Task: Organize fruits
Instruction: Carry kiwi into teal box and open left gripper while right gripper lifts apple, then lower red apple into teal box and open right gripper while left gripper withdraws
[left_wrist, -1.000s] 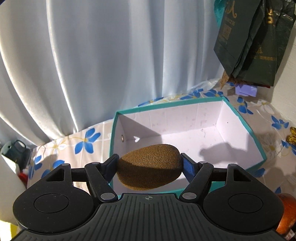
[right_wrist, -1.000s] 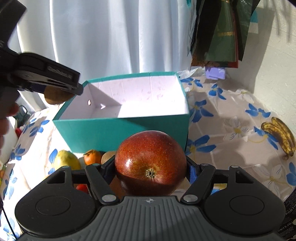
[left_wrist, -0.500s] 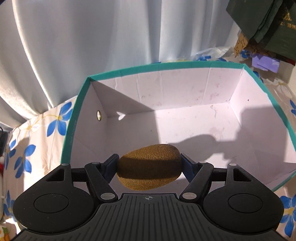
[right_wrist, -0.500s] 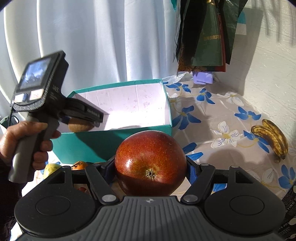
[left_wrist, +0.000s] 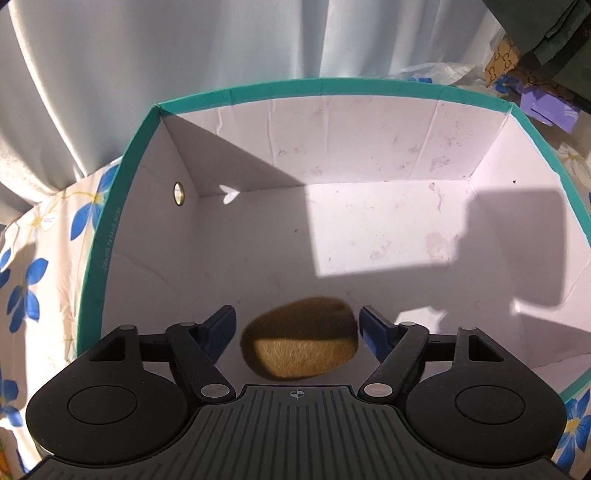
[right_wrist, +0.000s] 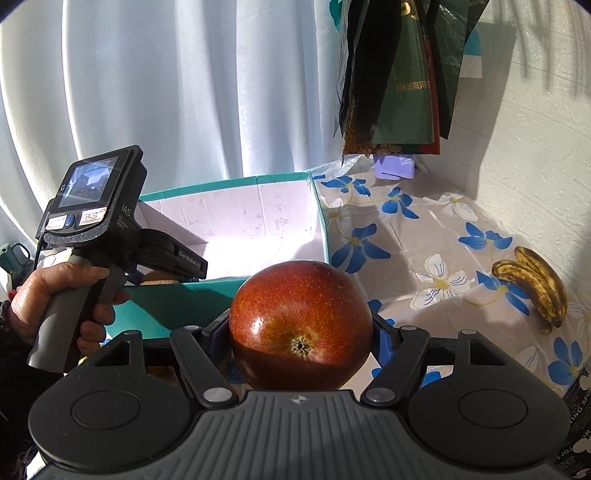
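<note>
Left gripper (left_wrist: 297, 326) tipped steeply down inside teal box (left_wrist: 122, 206), jaws opening, kiwi (left_wrist: 300, 339) between pads, clear of both. Box floor bare from 10 to 2 o'clock; walls close at 9 and 3. Hand (right_wrist: 55, 299) grips handle at 9 o'clock. Right gripper (right_wrist: 301, 326) angled down outside box, clamped on apple (right_wrist: 301, 321). Bananas (right_wrist: 535, 290) on tablecloth (right_wrist: 424, 236) at 3 o'clock.

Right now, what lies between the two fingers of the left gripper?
The kiwi, inside the teal box. The left gripper jaws are opening, with a gap on each side of the fruit. The left wrist view shows this.
</note>
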